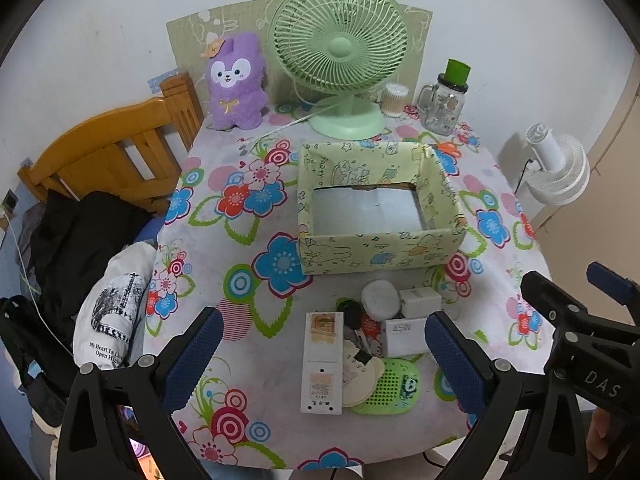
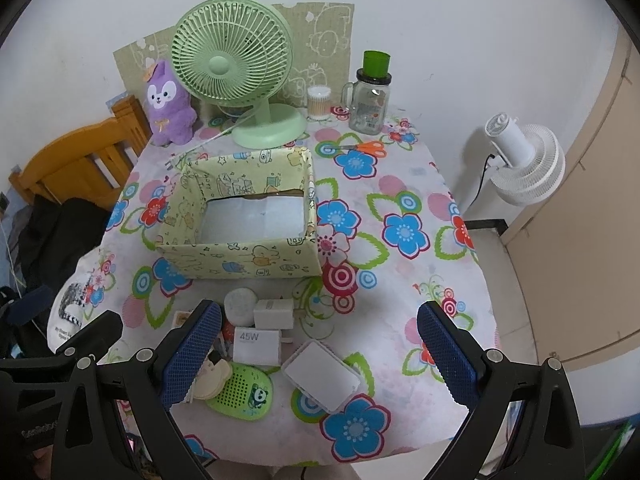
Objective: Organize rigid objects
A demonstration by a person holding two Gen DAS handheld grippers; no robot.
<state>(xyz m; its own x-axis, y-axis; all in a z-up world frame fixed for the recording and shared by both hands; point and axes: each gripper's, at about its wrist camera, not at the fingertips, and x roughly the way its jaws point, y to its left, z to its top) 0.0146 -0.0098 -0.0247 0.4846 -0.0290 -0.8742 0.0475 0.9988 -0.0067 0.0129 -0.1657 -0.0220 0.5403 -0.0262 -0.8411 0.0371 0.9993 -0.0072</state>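
Observation:
A pale green patterned box point(image 1: 380, 248) point(image 2: 248, 258) stands open and empty mid-table. In front of it lies a cluster: a white remote point(image 1: 322, 364), a round white disc point(image 1: 380, 300) point(image 2: 239, 302), two white chargers point(image 1: 420, 302) point(image 2: 256, 342), a green perforated case point(image 1: 390, 386) point(image 2: 240, 390) and a cream round item point(image 1: 360, 376). A white rectangular case point(image 2: 320, 376) lies to the right. My left gripper point(image 1: 324, 356) is open above the cluster. My right gripper point(image 2: 320, 352) is open above the white case.
A green desk fan point(image 1: 340, 56) point(image 2: 232, 64), a purple plush point(image 1: 238, 80), a glass jar mug point(image 1: 444, 104), a cotton swab tub point(image 2: 319, 102) and orange scissors point(image 2: 366, 147) stand at the table's back. A wooden headboard point(image 1: 112, 152) and clothes are left; a white fan point(image 2: 524, 164) is right.

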